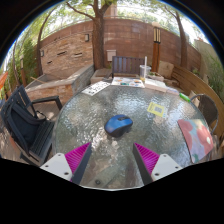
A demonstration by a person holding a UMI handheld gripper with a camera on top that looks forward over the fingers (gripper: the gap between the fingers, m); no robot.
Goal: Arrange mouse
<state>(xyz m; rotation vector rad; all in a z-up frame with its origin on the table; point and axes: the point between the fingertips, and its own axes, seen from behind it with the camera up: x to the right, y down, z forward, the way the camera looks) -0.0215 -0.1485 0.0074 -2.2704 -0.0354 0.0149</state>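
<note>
A blue and black mouse lies near the middle of a round glass table. My gripper hovers above the table's near part, with the mouse just ahead of the fingers and apart from them. The two fingers with magenta pads stand wide apart and hold nothing.
A yellow card and a white paper lie on the table's far part. A red sheet lies at the right. A dark chair stands at the left. A brick wall and a tree stand beyond.
</note>
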